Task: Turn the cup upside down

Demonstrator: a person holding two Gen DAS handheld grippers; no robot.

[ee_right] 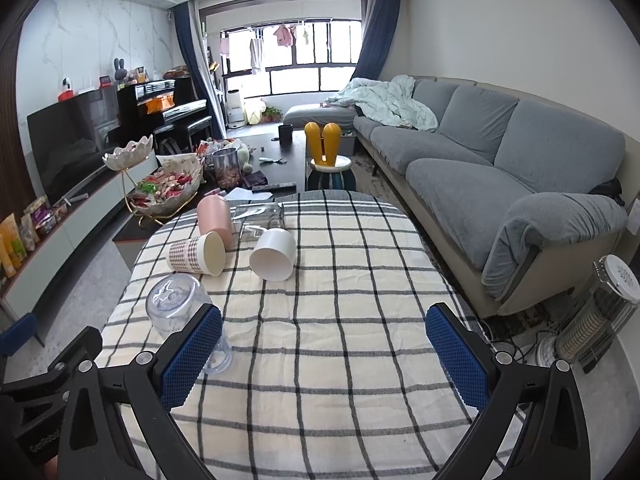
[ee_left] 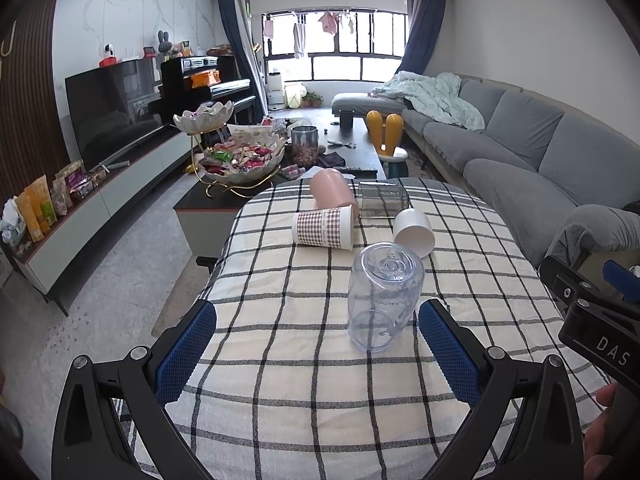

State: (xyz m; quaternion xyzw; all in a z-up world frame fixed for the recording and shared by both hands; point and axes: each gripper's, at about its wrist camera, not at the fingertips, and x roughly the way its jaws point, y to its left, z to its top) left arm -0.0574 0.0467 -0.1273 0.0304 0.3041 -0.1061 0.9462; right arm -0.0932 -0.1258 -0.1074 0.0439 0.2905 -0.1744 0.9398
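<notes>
A clear bluish plastic cup (ee_left: 382,296) stands upside down on the checked tablecloth (ee_left: 304,380), just beyond my open left gripper (ee_left: 318,344), which holds nothing. In the right wrist view the same cup (ee_right: 180,312) stands left of and partly behind the left finger. My right gripper (ee_right: 324,352) is open and empty over the cloth (ee_right: 340,380). Behind lie a white cup (ee_left: 414,232) (ee_right: 274,254), a checked paper cup (ee_left: 324,227) (ee_right: 198,255), a pink cup (ee_left: 334,194) (ee_right: 215,216) and a clear glass (ee_left: 382,199) (ee_right: 260,216), all on their sides.
A dark coffee table (ee_left: 360,148) with a snack bowl stand (ee_left: 240,160) and a jar stands beyond the table. A grey sofa (ee_right: 500,160) runs along the right. A TV unit (ee_left: 100,184) lines the left wall. A heater (ee_right: 600,312) stands on the floor at right.
</notes>
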